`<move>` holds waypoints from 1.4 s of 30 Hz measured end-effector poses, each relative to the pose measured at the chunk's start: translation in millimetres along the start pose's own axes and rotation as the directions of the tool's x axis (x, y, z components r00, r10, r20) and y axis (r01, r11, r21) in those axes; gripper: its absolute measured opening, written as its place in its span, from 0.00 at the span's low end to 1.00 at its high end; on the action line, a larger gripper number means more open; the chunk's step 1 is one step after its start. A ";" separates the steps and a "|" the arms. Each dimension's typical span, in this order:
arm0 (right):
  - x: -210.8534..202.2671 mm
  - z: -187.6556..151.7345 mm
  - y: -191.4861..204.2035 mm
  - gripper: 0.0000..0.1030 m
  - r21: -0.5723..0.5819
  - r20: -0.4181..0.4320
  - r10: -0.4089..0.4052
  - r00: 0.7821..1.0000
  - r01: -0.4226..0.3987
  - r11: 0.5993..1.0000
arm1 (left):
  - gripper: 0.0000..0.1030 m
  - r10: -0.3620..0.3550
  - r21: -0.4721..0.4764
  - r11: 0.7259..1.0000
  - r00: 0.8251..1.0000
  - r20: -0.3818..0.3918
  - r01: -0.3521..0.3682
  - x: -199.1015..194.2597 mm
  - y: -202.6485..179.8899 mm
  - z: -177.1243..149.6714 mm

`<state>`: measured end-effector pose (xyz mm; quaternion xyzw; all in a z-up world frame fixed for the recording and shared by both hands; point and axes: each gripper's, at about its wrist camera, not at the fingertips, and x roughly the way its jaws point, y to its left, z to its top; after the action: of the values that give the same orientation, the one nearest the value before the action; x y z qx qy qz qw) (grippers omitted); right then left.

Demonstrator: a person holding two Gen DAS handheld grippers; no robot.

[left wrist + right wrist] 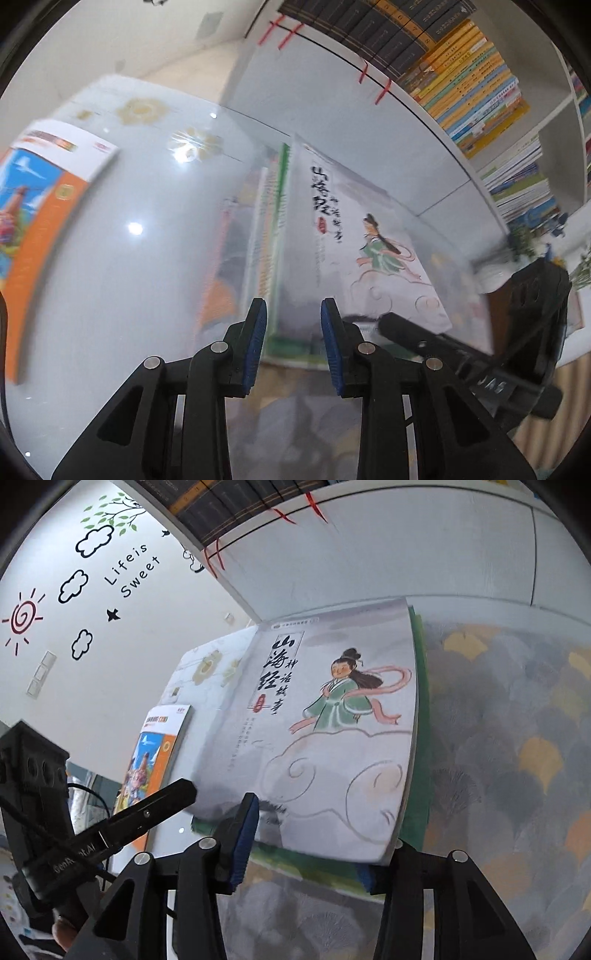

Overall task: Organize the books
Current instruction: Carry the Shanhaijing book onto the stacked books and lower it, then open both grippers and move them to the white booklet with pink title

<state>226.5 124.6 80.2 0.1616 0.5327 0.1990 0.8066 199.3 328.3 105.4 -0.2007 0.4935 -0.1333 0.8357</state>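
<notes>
A white book with a green-robed figure on its cover (332, 716) lies on top of a stack that includes a green-covered book (419, 775) at the glass table's near edge. It also shows in the left wrist view (369, 243). My right gripper (310, 843) has its jaws wide, one on each side of the book's near edge, and I cannot tell whether they grip it. My left gripper (293, 343) is open and empty, its fingertips just before the stack's near edge. An orange and blue book (33, 206) lies flat to the left (151, 753).
A white bookshelf (369, 110) behind the table holds dark volumes (373, 29) and yellow-spined books (476, 92). The glass table (129, 258) stretches to the left. A patterned rug (517, 738) lies below on the right. The right gripper's body (517, 332) sits close on the left gripper's right.
</notes>
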 end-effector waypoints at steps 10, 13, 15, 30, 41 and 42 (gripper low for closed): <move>-83.5 -107.6 -83.2 0.58 -0.011 -0.026 -0.118 0.993 0.118 0.993 | 0.35 0.041 0.123 0.992 0.995 -0.086 -0.030 -19.4 -63.4 -55.9; -120.0 -140.1 -140.6 0.58 0.099 -0.024 -0.195 0.981 0.196 0.976 | 0.37 -0.010 0.154 0.988 0.990 -0.141 0.032 4.5 -110.7 -76.3; -152.6 -159.5 -187.8 0.58 0.199 -0.013 -0.247 0.969 0.245 0.949 | 0.37 -0.051 0.172 0.981 0.979 -0.198 0.086 25.0 -146.4 -88.9; -328.5 -144.3 -475.6 0.57 0.573 0.101 -0.419 0.902 0.291 0.766 | 0.37 -0.140 0.257 0.930 0.901 -0.412 0.262 228.6 -440.8 -159.3; -291.6 -99.9 -503.2 0.52 0.434 0.030 -0.372 0.928 0.323 0.841 | 0.37 -0.055 0.286 0.940 0.912 -0.406 0.184 284.2 -472.7 -151.4; -286.6 -94.1 -505.8 0.52 0.425 0.024 -0.366 0.930 0.322 0.846 | 0.37 -0.057 0.286 0.940 0.911 -0.408 0.187 284.8 -473.2 -151.1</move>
<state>113.7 -451.5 33.0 0.2405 0.5401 -0.0748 0.8030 190.9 -240.7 41.4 -0.0630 0.6098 -0.3012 0.7304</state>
